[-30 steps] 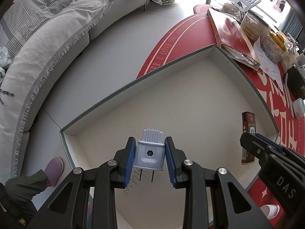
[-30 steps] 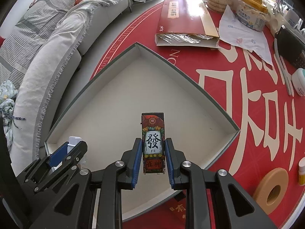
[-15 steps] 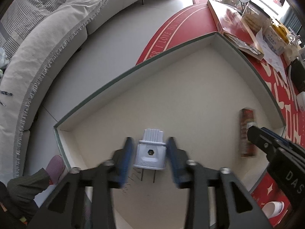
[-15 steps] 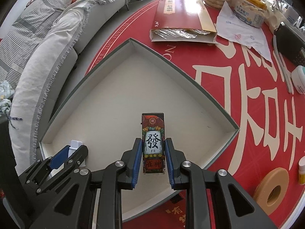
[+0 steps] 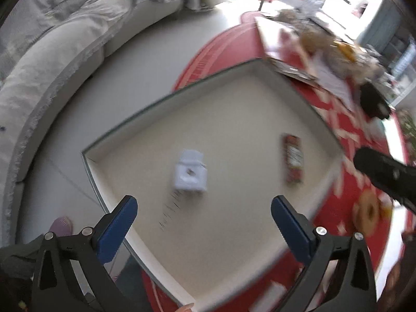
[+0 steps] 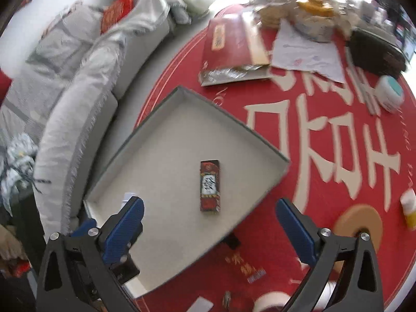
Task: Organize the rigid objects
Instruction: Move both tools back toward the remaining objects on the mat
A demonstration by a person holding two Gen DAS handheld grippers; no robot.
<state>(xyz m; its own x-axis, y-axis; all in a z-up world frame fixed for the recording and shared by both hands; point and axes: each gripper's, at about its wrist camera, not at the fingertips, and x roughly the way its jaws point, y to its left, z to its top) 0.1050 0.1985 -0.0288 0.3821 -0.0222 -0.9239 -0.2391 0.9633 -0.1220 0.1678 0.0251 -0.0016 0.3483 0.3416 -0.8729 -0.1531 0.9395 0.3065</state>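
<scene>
Plug adapter [image 5: 190, 173] and patterned card box [image 6: 210, 186] lying apart inside shallow tray [image 5: 161, 96] on red tabletop [image 6: 325, 156]; tape roll [image 6: 358, 223], small bottle [image 6: 409, 209] and other clutter outside, likely left to sort. Left claw [image 5: 202, 223] and right claw [image 6: 209, 225] raised above tray, both spread wide, holding nothing.

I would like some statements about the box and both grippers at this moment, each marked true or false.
1. The white plug lies inside the box. True.
2. The left gripper is shut on the plug. False: its fingers are spread, nothing between them.
3. The patterned pack lies on the box floor. True.
4. The right gripper grips the pack. False: it is open, apart from the pack.
</scene>
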